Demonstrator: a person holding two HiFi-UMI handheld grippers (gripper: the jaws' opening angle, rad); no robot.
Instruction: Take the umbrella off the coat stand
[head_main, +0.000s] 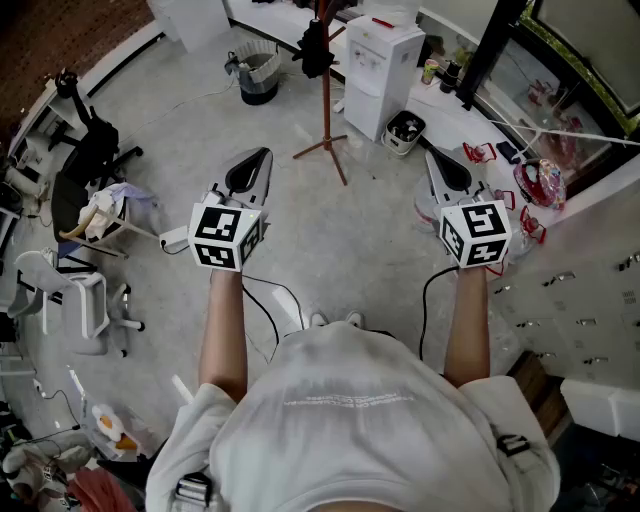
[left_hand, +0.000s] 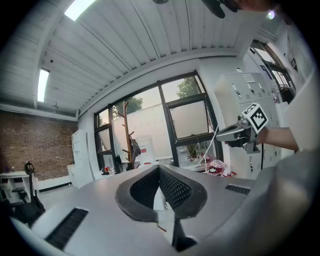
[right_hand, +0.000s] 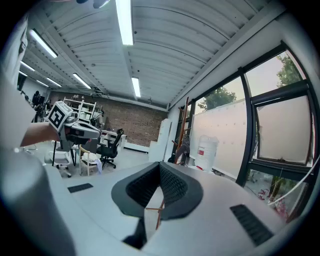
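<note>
Nearest in, both tools are up at chest height and pointing close to level. The left gripper has its jaws pressed together at the tips with nothing between them, and its own view shows the ribbed pads meeting. The right gripper is the same: jaws together at the tips, nothing held. Only bare grey floor lies ahead of them, so there is a walk to make before any reach.

Across that floor stands the coat stand, a thin reddish-brown pole on splayed feet. The umbrella hangs high on it, a dark folded bundle tight against the pole. The left gripper view shows it as a small dark shape beside the trunk, in front of the window. Both grippers are well apart from it.

It looks light. I'd expect a stiff shaft under loose, slick fabric, so a pinch on the cloth alone would likely slide or bunch. The better hold is around the shaft, or on the handle close to the peg, followed by a lift up and off. How it is hooked on is too small to tell from here. The stand looks slender, so a sideways tug could rock it.

Just beyond to the right is a white water dispenser.
</note>
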